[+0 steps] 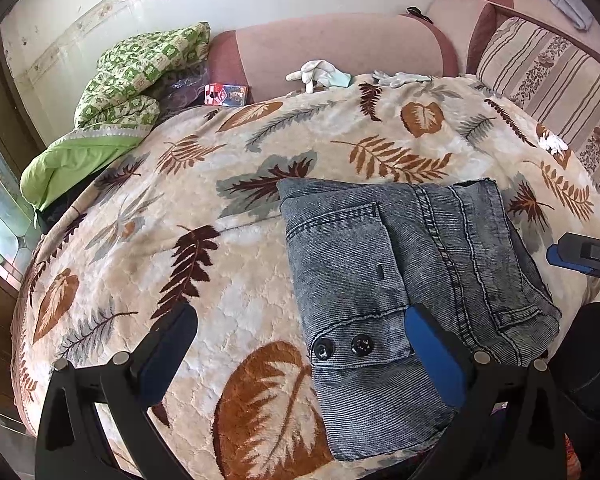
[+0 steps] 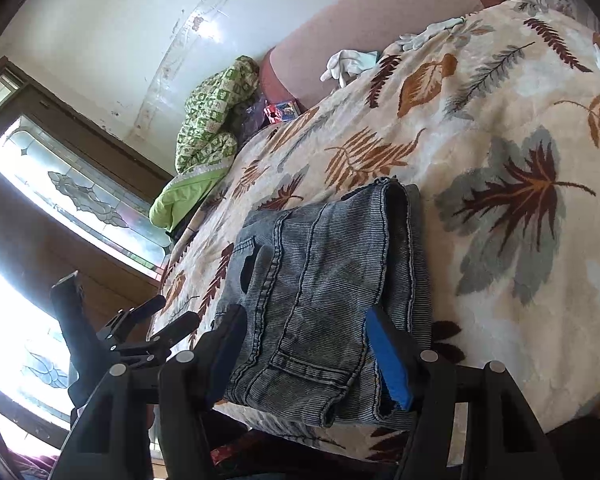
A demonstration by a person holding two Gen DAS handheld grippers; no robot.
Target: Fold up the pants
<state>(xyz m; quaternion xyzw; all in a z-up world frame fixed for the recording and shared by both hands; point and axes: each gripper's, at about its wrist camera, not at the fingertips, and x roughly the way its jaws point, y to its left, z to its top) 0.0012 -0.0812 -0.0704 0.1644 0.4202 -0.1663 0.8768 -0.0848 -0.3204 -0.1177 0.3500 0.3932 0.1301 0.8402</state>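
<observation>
Right at your left gripper (image 1: pixel 300 344), the jaws are standing wide apart with nothing between them, one blue pad over the bare blanket and the other hovering at the near edge of the pants (image 1: pixel 412 280). Your right gripper (image 2: pixel 306 354) is also spread wide, its two blue-padded fingers (image 2: pixel 392 364) straddling the near end of the folded bundle, and I cannot tell whether the pads are actually touching the denim. The pants are lying folded into a compact grey-blue stack on the leaf-patterned blanket (image 1: pixel 228 248), near the front edge of the bed, with a buttoned flap showing two dark snaps (image 1: pixel 342 347) facing your left camera and a back pocket facing your right one. In the left view, your right gripper's tip is peeking in from the far right side, just beyond the stack. Moving farther out, the blanket is spreading across the whole bed toward a pink padded headboard (image 1: pixel 340 52). White gloves (image 1: pixel 318 72) are resting along that far edge, a red-and-blue box (image 1: pixel 226 95) is sitting beside them, and a green patterned quilt (image 1: pixel 140 72) is bunching up in the far left corner. A striped cushion (image 1: pixel 552 80) is leaning at the far right, and a stained-glass window (image 2: pixel 80 196) is glowing in your right camera's view.
</observation>
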